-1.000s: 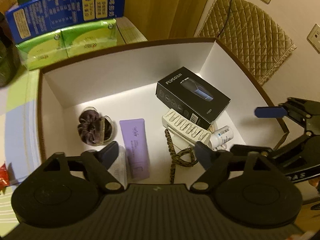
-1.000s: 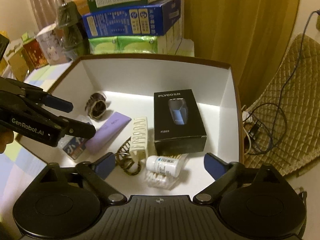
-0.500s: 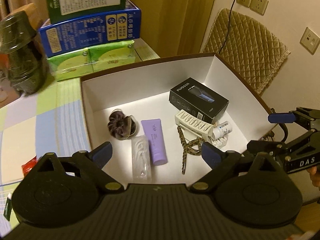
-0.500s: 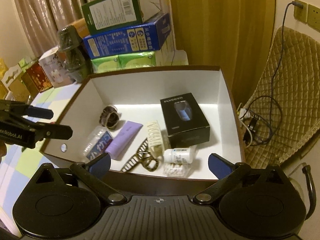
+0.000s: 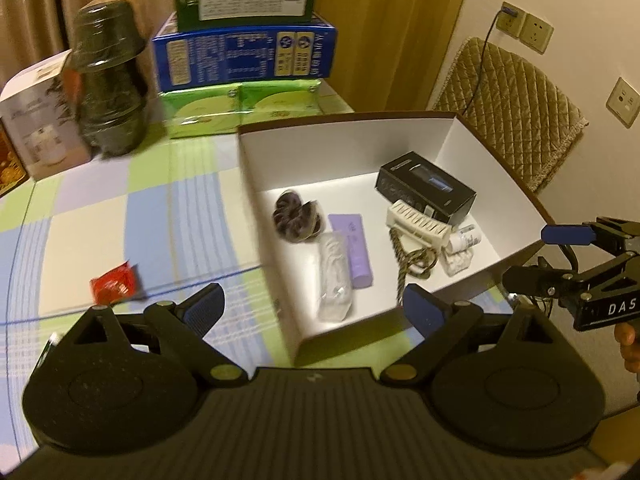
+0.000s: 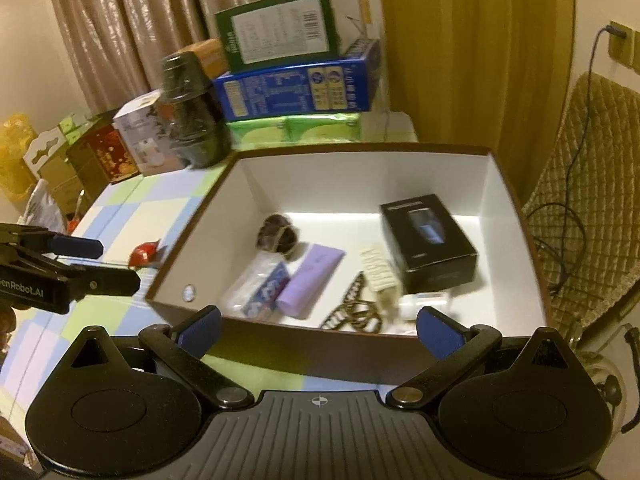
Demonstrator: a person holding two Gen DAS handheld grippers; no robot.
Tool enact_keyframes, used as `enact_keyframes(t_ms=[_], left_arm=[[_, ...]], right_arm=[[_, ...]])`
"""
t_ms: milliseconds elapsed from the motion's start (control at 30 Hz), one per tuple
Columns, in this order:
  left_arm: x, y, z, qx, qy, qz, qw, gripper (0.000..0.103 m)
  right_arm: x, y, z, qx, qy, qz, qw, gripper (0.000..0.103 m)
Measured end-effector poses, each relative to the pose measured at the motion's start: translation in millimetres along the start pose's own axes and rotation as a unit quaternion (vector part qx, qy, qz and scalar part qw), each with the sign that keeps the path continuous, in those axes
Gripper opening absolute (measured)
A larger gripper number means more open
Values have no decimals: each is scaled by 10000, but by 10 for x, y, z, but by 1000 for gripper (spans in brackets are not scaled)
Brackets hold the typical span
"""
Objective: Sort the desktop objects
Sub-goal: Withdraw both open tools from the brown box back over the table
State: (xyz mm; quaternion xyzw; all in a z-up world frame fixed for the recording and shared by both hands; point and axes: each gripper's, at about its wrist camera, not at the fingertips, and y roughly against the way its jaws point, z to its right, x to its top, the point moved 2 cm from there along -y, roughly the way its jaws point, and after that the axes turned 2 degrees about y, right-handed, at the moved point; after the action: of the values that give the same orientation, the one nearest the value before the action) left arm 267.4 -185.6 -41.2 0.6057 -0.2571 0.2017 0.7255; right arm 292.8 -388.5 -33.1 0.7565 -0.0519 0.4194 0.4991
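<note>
Your left gripper (image 5: 312, 306) has its jaws spread wide with nothing between them; they have just been opening further. Your right gripper (image 6: 318, 326) also stands with its jaws wide apart and empty. Both hang above the bench (image 5: 120, 216), short of the near edge of the white box (image 6: 504, 200).

Just beyond your left jaws, inside the box (image 5: 472, 148), lie a clear packet (image 5: 335, 276) and a purple tube (image 5: 356, 250) side by side, touching. To the right of them a patterned cord (image 5: 416, 258) curls beside a white ribbed clip (image 5: 418, 220) and a small white bottle (image 5: 464, 237). Farther in sit a dark scrunchie (image 5: 296, 218) and a black carton (image 5: 426, 188).

From your right jaws, the same packet (image 6: 260, 286) and tube (image 6: 310, 280) lie ahead and to the left, the cord (image 6: 356, 312) straight ahead, and the carton (image 6: 430, 238) ahead and to the right.

Outside the box, left of your left jaws, a red wrapper (image 5: 114, 284) lies alone on the checked cloth. It shows in the right view too (image 6: 144, 254), just past the left gripper's tips.

At the far end of the bench stand a dark jar (image 5: 110, 80) and stacked cartons (image 5: 244, 56).
</note>
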Motion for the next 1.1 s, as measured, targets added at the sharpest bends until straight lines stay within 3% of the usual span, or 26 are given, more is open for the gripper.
enact_keyframes(t_ms=[467, 1100], left_arm=[[-404, 480, -686, 103, 314, -38, 9994, 94], [-904, 927, -1841, 612, 769, -148, 9951, 94]], right_arm=[[-72, -173, -970, 479, 271, -119, 9984, 101], [-223, -791, -2047, 936, 404, -524, 9934, 101]])
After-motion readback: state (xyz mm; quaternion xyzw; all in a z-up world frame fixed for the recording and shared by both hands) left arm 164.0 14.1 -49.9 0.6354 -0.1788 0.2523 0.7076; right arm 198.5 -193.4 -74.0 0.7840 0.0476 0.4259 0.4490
